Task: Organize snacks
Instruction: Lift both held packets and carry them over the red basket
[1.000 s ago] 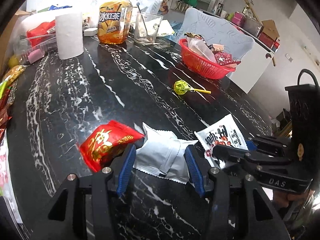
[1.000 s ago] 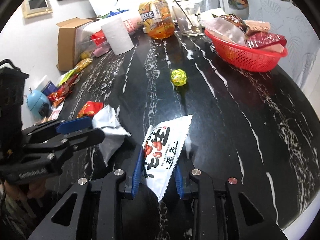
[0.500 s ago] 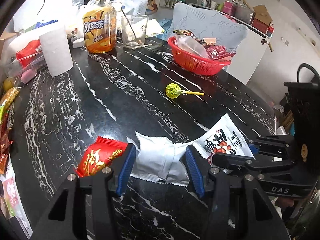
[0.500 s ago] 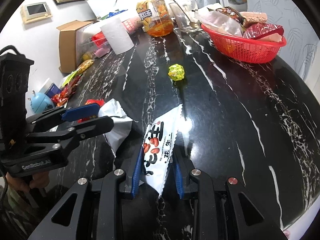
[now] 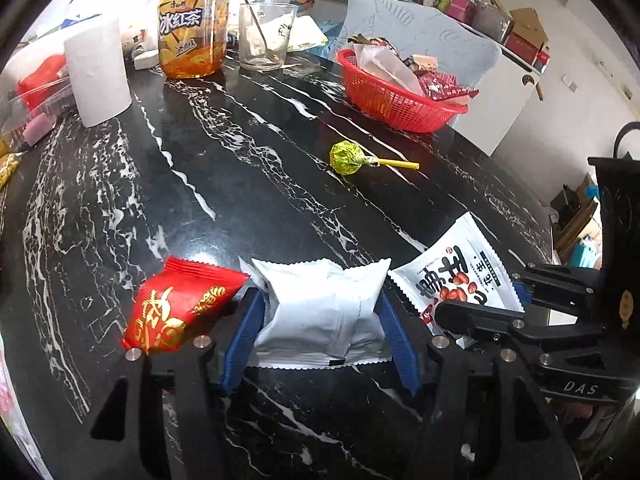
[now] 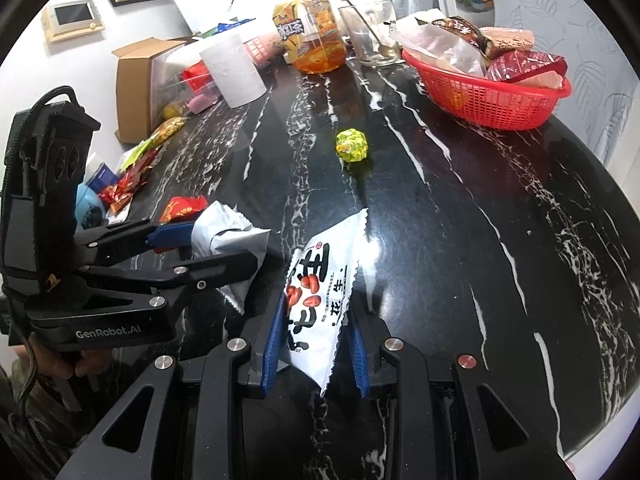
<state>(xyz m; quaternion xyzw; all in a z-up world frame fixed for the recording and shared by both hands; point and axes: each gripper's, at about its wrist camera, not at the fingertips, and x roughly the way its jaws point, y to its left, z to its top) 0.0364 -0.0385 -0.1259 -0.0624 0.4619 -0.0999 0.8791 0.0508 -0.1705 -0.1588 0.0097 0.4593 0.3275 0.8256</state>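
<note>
**What the two views leave hidden or cut off**

In the right wrist view, the left tongs (image 6: 224, 248) cover most of the silver packet (image 6: 224, 232), and the red packet (image 6: 182, 208) shows only as a corner behind them. The peanut packet's (image 6: 316, 292) lower edges sit behind the blue pads of the right tongs (image 6: 314, 344). At 9 o'clock the hand (image 6: 52, 364) on the handle is mostly out of frame. In the left wrist view, the right tongs (image 5: 476, 312) hide the peanut packet's (image 5: 460, 276) near corner. The basket's (image 5: 396, 100) contents overlap, too small to name. At 9 o'clock, wrappers (image 5: 6, 168) are cut by the edge.
</note>
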